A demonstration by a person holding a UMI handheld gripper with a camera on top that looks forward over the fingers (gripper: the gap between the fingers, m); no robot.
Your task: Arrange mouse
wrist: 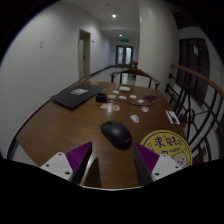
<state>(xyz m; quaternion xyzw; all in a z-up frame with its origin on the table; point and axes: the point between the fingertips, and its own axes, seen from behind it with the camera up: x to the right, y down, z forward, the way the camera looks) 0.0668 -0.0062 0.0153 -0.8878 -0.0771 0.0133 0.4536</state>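
Note:
A black computer mouse [116, 134] lies on the brown wooden table [60, 125], just ahead of my fingers and a little toward the right one. My gripper [110, 158] is open and empty, with bare table between the purple pads [80, 155]. The fingers hover just short of the mouse and do not touch it.
A round yellow tin [163, 150] lies right of the mouse by the right finger. A closed dark laptop [78, 96] lies at the far left. Small cards and items [122, 97] are scattered across the far table. Chairs [180, 100] stand along the right side. A corridor runs beyond.

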